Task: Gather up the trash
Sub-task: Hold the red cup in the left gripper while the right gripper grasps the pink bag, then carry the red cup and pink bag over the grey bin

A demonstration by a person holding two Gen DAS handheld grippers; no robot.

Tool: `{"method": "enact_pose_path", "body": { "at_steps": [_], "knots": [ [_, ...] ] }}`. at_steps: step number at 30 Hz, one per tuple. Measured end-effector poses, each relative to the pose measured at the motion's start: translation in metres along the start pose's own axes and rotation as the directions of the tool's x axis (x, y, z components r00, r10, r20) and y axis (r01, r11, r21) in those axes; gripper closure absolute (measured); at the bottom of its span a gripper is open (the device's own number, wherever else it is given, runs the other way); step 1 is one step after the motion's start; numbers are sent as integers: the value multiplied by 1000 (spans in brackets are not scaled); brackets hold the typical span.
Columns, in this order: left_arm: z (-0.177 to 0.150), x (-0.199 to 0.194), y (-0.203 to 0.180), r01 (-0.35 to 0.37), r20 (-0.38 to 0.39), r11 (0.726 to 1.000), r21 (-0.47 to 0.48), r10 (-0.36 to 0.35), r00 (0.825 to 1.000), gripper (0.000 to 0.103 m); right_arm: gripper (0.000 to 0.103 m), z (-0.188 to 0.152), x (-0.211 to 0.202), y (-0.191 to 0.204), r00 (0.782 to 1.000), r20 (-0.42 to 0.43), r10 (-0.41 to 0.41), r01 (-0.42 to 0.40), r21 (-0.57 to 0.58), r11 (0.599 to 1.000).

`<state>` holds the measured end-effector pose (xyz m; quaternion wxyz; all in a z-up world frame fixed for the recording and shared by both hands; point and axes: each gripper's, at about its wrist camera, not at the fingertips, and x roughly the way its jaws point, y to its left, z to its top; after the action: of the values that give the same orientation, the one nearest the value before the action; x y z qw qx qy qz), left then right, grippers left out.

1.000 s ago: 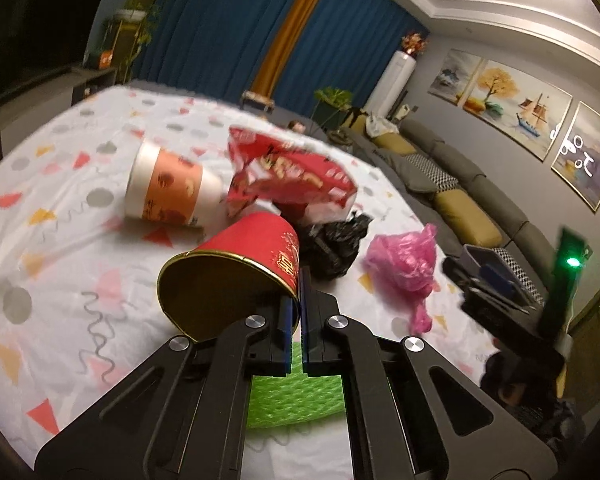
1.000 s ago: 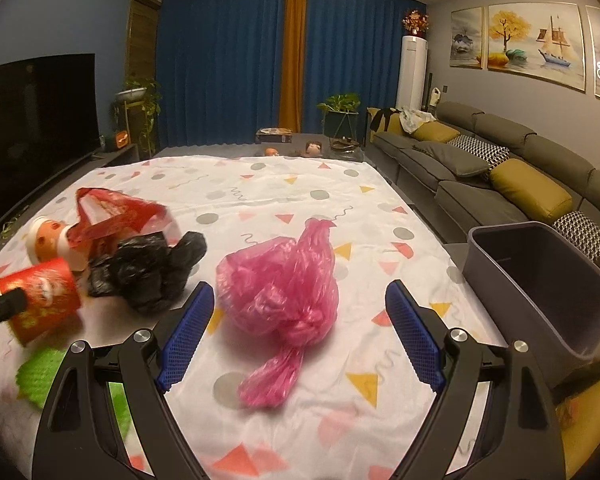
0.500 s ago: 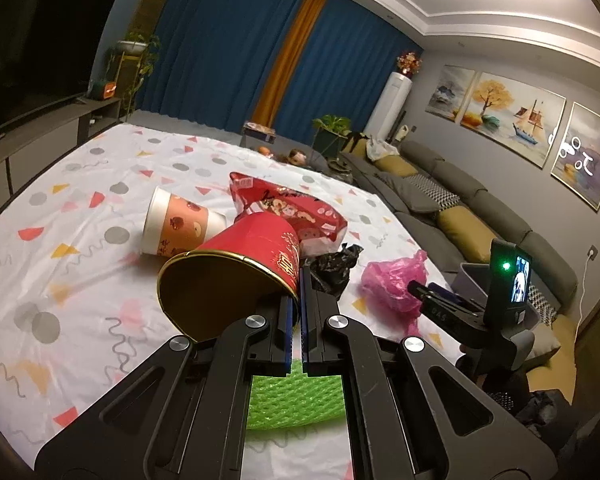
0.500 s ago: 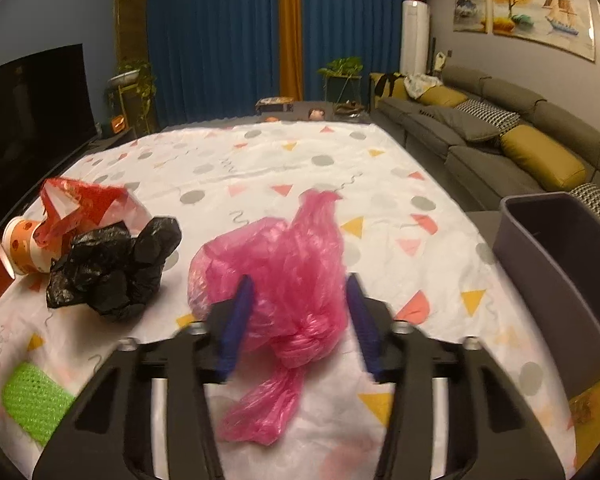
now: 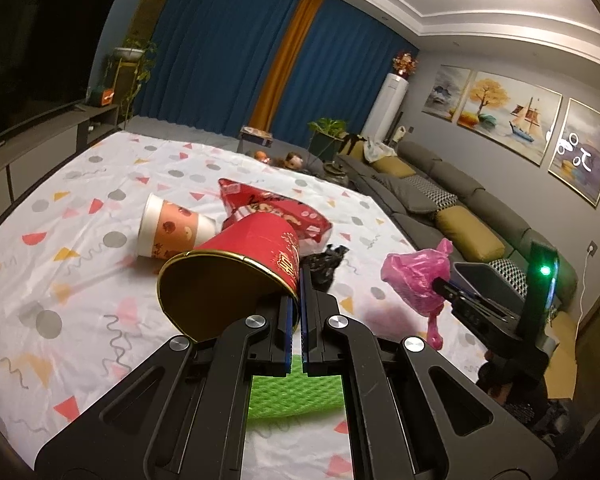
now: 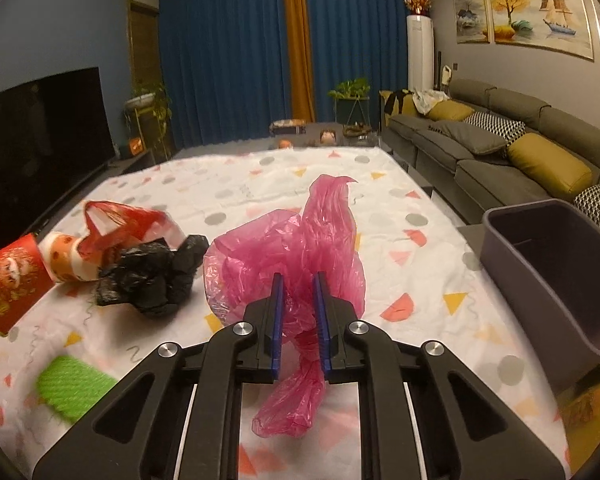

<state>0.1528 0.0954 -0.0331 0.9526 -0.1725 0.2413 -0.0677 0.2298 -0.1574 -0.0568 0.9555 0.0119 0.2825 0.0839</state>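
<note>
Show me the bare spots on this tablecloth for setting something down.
Bare cloth runs from the pink bag to the grey bin, and across the far end toward the curtains. Crowded on the left: black bag, white cup, red wrapper, green net.

Red paper cup: gold rim, tipped on its side with the open mouth toward the camera, its wall pinched between closed gripper pads and raised off the tablecloth.
Pink plastic bag: thin, crumpled and knotted, a loose tail hanging down; pinched at the knot between closing gripper pads.
Black plastic bag: crumpled into a lump, lying just left of the pink bag.
Orange and white paper cup: lying on its side.
Red snack wrapper: shiny, crumpled, touching the orange cup.
Green foam netting: flat, near the table's front edge.
Grey bin: open, at the table's right side.
</note>
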Motion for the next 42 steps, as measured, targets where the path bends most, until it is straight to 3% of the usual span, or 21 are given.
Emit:
{"method": "enact_pose_path", "body": {
  "at_steps": [13, 28, 36, 42],
  "knots": [
    [-4, -2, -59, 65, -19, 994, 84, -64, 998, 101, 87, -1, -55, -31, 997, 76, -27, 26, 12, 1000],
    [-13, 39, -147, 189, -90, 964, 187, -175, 981, 101, 87, -5, -91, -93, 982, 138, -129, 118, 84, 989],
    [-8, 76, -209, 282, -127, 932, 228, -259, 958, 101, 87, 2, -98, -139, 956, 165, -243, 217, 161, 963],
    [-12, 114, -262, 364, -178, 898, 246, -327, 928, 101, 87, 3, -92, -176, 930, 149, -335, 302, 203, 931]
  ]
}}
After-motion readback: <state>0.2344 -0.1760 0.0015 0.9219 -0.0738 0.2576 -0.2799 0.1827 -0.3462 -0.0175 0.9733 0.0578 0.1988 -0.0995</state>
